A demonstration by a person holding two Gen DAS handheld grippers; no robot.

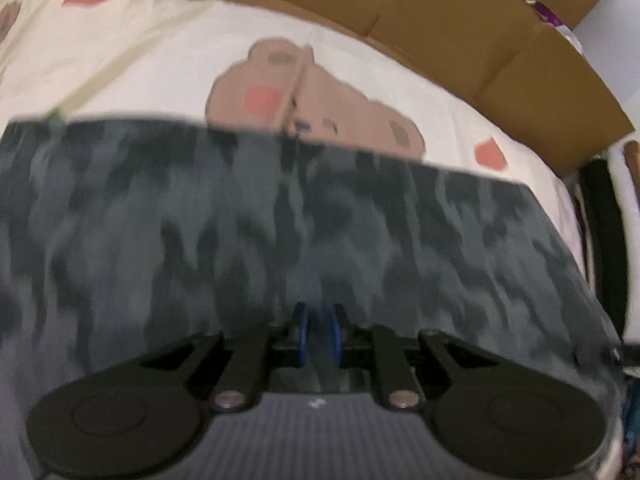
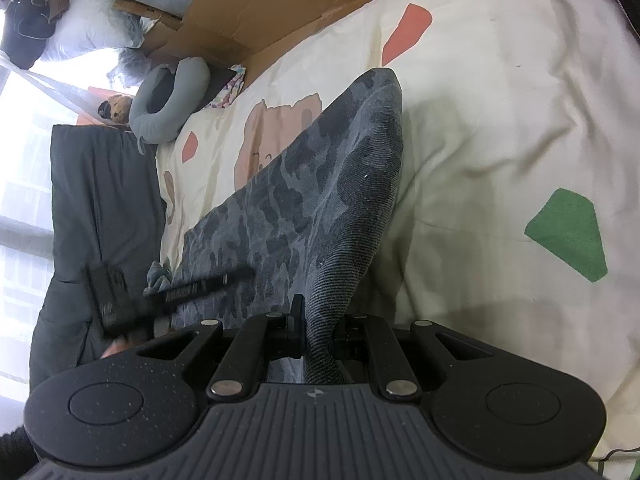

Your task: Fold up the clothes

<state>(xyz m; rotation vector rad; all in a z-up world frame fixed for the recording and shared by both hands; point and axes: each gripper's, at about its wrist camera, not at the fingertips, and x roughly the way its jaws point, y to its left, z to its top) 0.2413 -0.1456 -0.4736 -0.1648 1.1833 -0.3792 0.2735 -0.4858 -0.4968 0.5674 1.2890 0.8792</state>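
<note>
A dark grey camouflage-patterned garment [image 1: 304,224] hangs stretched across the left wrist view, blurred by motion. My left gripper [image 1: 320,336] is shut on its near edge, and cloth shows between the blue pads [image 1: 301,336]. In the right wrist view the same garment [image 2: 320,200] rises as a folded flap over the bed. There my right gripper [image 2: 318,328] is shut on a bunched corner of it. The left gripper [image 2: 192,286] also appears, blurred, at the garment's left edge.
The cream bedsheet [image 1: 160,64] carries bear and coloured-patch prints. Cardboard boxes [image 1: 460,28] line the bed's far side. A dark quilted cover [image 2: 100,208], a grey neck pillow [image 2: 168,100] and a plush toy [image 2: 114,106] lie near the window side.
</note>
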